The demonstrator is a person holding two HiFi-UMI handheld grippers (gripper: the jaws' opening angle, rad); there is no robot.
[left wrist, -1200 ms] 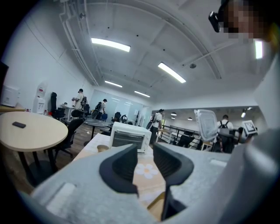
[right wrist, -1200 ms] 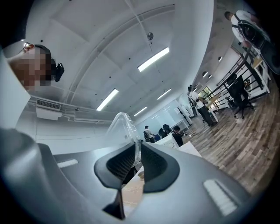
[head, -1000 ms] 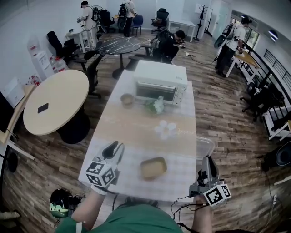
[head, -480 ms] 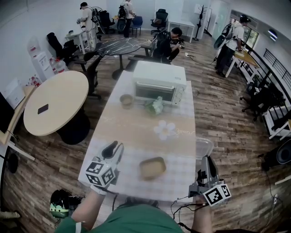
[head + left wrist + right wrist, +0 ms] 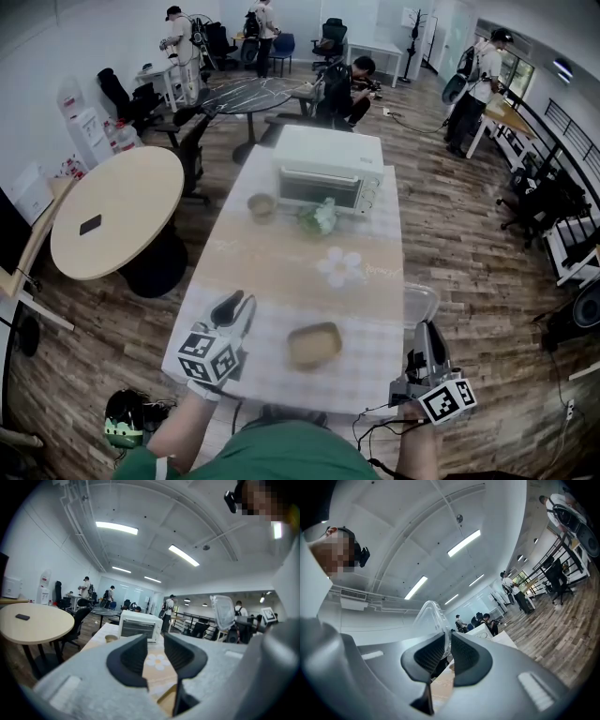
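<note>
Pinching the clear tub (image 5: pixel 432 615) rim between its jaws, the right claw (image 5: pixel 447 641) should squeeze gently; the left claw (image 5: pixel 155 649) is spread, empty.

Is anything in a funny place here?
Yes. The clear plastic box is not lying on the table. It is held out beyond the table's right edge, pinched between the jaws of the right gripper.

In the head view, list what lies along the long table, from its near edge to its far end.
brown tray → clear plastic container at the table's right edge → white flower shape → green bunch → white toaster oven
</note>
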